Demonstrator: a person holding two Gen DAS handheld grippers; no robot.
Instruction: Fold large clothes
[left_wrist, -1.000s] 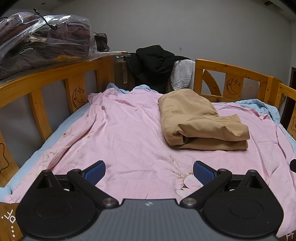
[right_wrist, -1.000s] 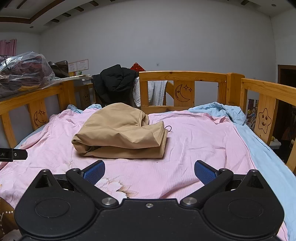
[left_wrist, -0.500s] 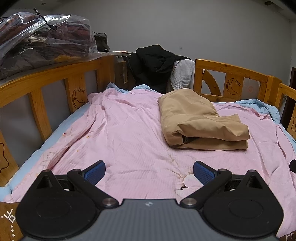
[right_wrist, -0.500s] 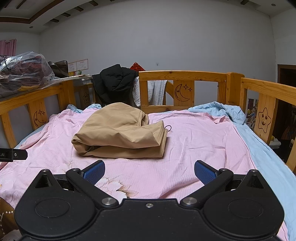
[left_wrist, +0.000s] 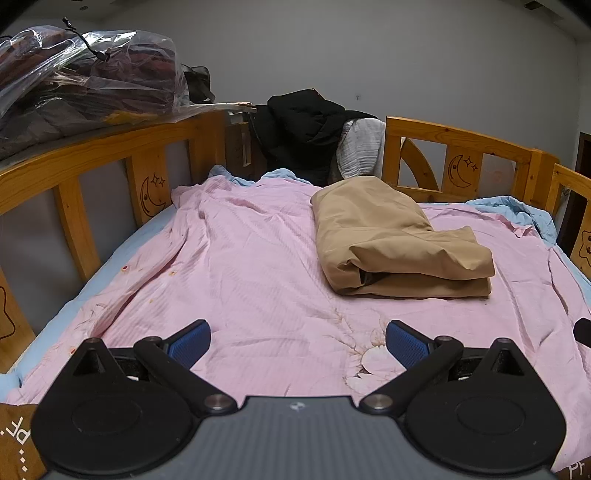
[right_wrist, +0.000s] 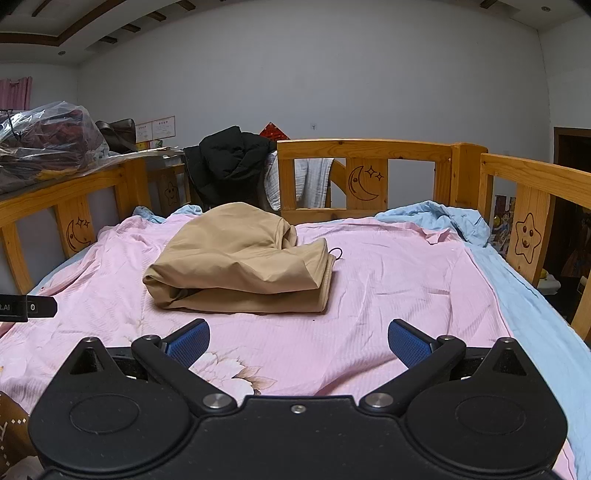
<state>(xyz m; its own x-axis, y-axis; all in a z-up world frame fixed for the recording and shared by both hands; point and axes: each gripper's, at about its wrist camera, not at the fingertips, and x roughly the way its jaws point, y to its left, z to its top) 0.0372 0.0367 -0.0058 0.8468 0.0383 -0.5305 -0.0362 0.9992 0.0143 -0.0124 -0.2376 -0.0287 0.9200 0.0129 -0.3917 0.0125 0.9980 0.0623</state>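
A tan garment (left_wrist: 391, 240) lies folded into a thick bundle on the pink bedsheet (left_wrist: 240, 266), toward the far middle of the bed; it also shows in the right wrist view (right_wrist: 243, 262). My left gripper (left_wrist: 297, 341) is open and empty, held low over the sheet at the near edge, well short of the garment. My right gripper (right_wrist: 298, 341) is open and empty too, just in front of the garment's near edge. The tip of the left gripper (right_wrist: 27, 307) shows at the left edge of the right wrist view.
Wooden bed rails (right_wrist: 364, 147) enclose the bed on the far, left and right sides. A black jacket (left_wrist: 303, 129) and a white cloth (left_wrist: 360, 147) hang over the far rail. A plastic bag of clothes (left_wrist: 81, 77) sits beyond the left rail. A blue sheet (right_wrist: 517, 295) runs along the right side.
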